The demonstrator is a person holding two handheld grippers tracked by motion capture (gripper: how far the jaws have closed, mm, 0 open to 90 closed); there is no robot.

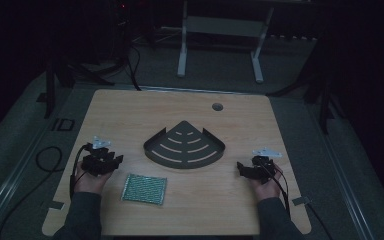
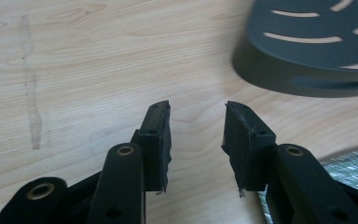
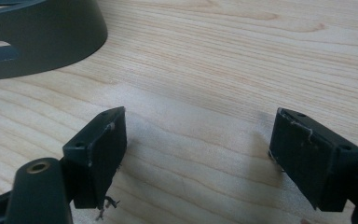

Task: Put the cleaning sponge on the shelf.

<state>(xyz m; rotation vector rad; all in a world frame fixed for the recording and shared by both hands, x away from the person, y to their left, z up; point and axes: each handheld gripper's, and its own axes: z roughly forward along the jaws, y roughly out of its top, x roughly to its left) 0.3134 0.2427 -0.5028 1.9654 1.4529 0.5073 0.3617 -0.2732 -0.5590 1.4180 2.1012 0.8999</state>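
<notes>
Dim room, wooden table (image 1: 130, 107). Both grippers rest spread and empty, left gripper (image 1: 100, 161) and right gripper (image 1: 254, 168) flanking the corner shelf (image 1: 184, 146), probably poised; sponge (image 1: 144, 188) waits nearby.

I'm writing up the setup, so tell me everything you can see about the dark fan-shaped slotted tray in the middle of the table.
The dark grey fan-shaped tray looks like painted metal. It is a quarter-circle with a low raised wall along its curved edge and rows of curved slots cut through its floor. It lies flat near the middle of the light wooden table, point facing away from the person, curved edge toward them. Nothing lies in it, and neither gripper touches it.
</notes>
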